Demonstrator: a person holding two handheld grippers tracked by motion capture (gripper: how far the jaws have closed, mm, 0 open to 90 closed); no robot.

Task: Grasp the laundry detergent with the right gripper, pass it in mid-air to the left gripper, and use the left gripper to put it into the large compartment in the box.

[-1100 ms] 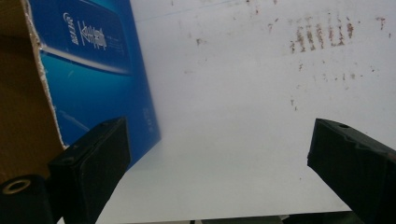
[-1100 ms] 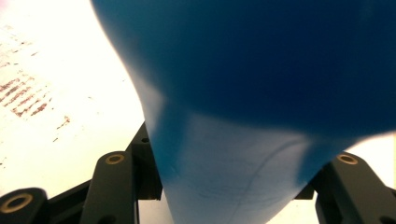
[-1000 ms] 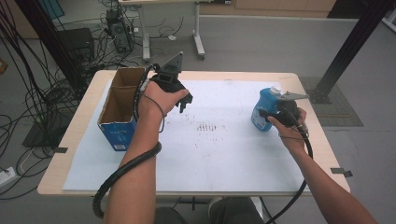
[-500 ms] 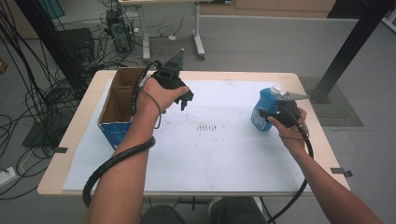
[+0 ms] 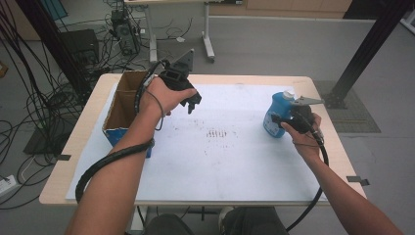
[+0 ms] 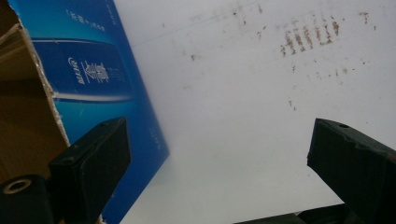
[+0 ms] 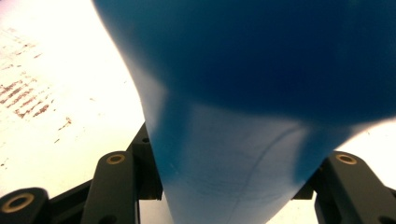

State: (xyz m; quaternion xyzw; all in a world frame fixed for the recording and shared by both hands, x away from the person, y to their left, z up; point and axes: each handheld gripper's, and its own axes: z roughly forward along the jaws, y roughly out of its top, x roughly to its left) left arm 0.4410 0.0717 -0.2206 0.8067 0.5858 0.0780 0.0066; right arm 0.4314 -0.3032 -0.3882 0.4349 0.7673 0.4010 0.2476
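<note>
2 tools — right tool [image 5: 283, 120] clamps blue bottle [image 5: 275, 115]; left tool [image 5: 192, 105] open.

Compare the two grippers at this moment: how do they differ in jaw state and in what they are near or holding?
The right gripper is shut on the blue bottle, which stands at the table's right side; the left gripper has its jaws wide apart with nothing between them. The left gripper hangs above the white sheet beside the open cardboard box, while the right gripper stays low at the bottle's body. Both are black, hand-held and trail a cable.
</note>
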